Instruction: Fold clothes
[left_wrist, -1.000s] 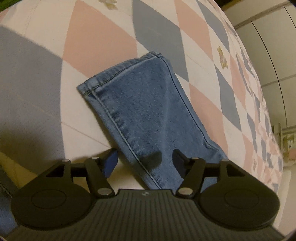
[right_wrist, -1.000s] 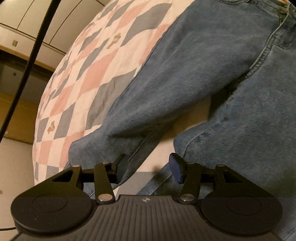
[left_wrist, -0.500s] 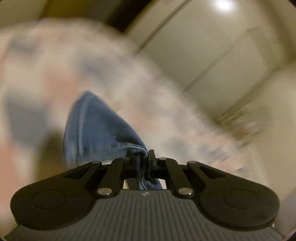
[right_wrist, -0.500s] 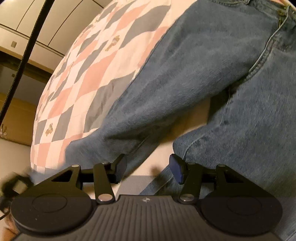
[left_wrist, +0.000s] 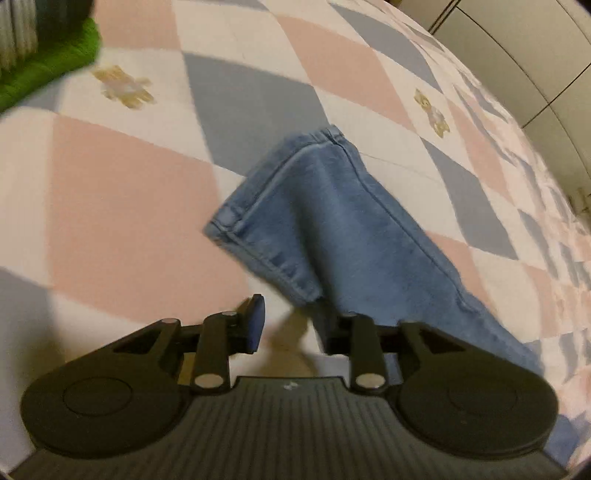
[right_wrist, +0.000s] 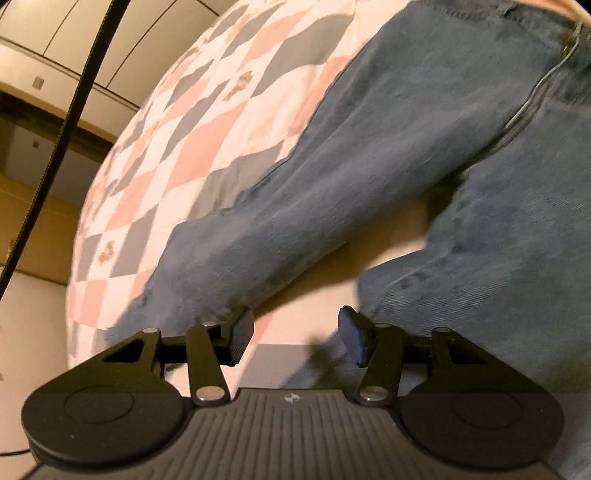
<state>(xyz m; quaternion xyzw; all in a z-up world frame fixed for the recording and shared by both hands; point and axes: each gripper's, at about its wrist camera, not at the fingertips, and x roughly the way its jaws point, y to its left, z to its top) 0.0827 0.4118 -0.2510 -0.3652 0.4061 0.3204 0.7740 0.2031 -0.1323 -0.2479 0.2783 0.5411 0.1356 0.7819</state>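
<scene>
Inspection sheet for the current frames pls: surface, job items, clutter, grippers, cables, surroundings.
Surface: checked bedspread, pink, grey and white.
Job's things: jeans spread out; leg end lies with its hem doubled over.
Clutter: green textile at the far edge, blurred.
Grippers: left gripper has just been opening, nothing between the pads; right gripper open, empty, over the gap between the legs.
Cables: black cable hanging at the left of the right wrist view.
Surroundings: pale cabinet doors; wooden furniture.

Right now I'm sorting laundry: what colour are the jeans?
Blue denim jeans, clearest in the left wrist view.
</scene>
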